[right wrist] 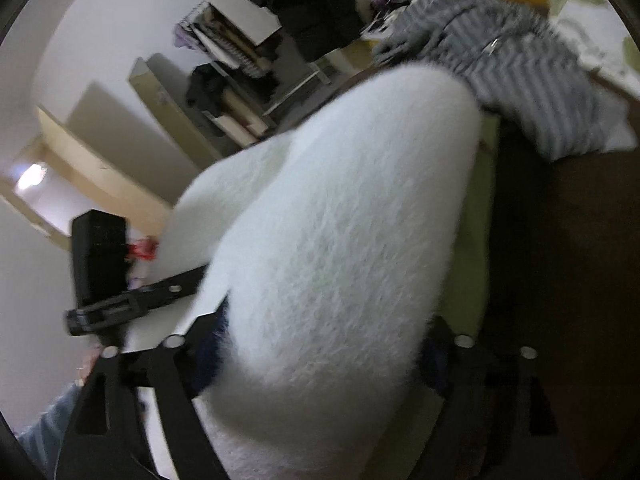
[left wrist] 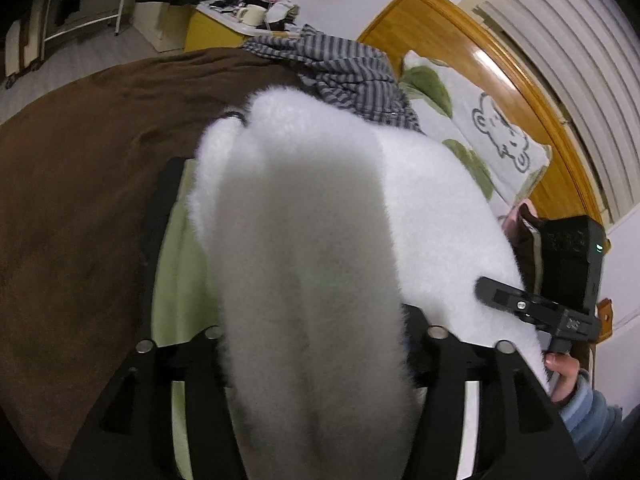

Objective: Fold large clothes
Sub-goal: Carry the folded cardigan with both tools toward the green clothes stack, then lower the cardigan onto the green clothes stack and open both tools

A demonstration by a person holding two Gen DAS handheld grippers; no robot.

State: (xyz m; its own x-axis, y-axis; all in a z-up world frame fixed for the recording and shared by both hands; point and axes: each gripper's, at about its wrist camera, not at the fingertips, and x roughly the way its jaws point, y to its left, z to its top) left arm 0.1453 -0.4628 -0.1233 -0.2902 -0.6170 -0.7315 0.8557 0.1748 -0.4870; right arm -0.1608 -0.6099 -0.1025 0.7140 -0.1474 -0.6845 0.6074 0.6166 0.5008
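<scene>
**Jaws of both grippers straddle the fluffy white garment as a fold is set down**

Jaws of the left gripper [left wrist: 316, 344] stand apart with a thick roll of the fluffy white garment [left wrist: 320, 208] between them; whether the pads press on it cannot be told, as the pile hides them. The right gripper [right wrist: 320, 348] is in the same case: wide jaws, fleece between, contact unclear. The garment lies on the bed's brown blanket [left wrist: 92, 184], partly over a light green cloth [left wrist: 180, 272].

By my reading, a fold is being laid down and let go. Next, both grippers need to draw back clear of the pile without dragging the layer, then find a fresh edge.

Only the left view shows the wooden headboard [left wrist: 472, 44], the bear-print pillow [left wrist: 492, 136] and the person's hand [left wrist: 564, 376] on the other gripper. Only the right view shows the open shelving [right wrist: 236, 80] across the room. Both show the striped garment [left wrist: 340, 72] beyond the white one.
</scene>
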